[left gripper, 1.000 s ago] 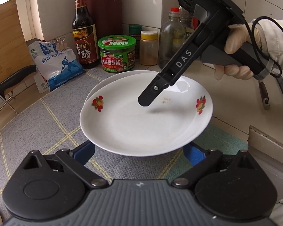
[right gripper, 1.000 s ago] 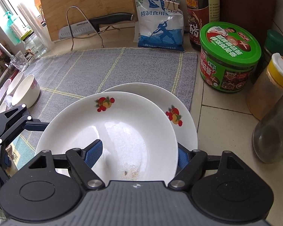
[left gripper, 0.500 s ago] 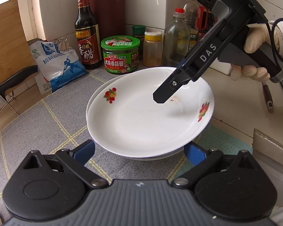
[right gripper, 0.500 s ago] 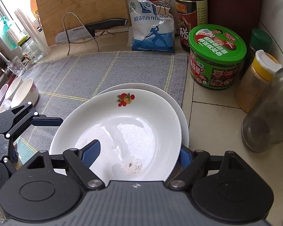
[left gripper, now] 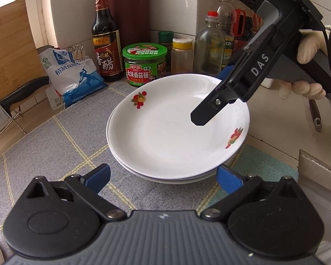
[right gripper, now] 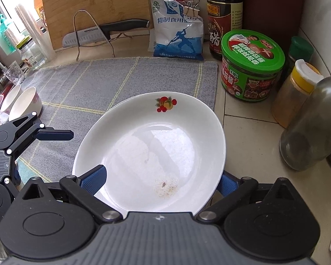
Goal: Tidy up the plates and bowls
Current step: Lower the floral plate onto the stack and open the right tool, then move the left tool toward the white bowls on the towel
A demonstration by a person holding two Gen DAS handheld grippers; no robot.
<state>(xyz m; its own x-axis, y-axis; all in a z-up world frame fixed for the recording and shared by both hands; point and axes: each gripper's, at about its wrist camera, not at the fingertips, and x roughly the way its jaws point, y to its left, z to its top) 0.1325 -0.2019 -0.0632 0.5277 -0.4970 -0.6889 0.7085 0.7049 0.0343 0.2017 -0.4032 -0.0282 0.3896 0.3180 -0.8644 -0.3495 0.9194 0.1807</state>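
Right wrist view shows the right gripper [right gripper: 162, 180] with jaws just opened wide, the top plate [right gripper: 150, 145] released, nested on the stack on the grey mat [right gripper: 112, 77]; withdraw straight back without nudging its rim.

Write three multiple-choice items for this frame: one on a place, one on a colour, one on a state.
1. Where does the top plate rest?
A. On another plate
B. On the cutting board
C. In the sink

2. What colour is the lid of the mushroom sauce jar?
A. Red
B. Green
C. White

3. How is the right claw?
A. Shut on the plate
B. Open, plate between its fingers
C. Shut, empty

Answers:
1 A, a second rim shows under it, on the grey mat.
2 B, the lid is bright green.
3 B, its jaws have just been opening and the blue pads stand clear of the rim.
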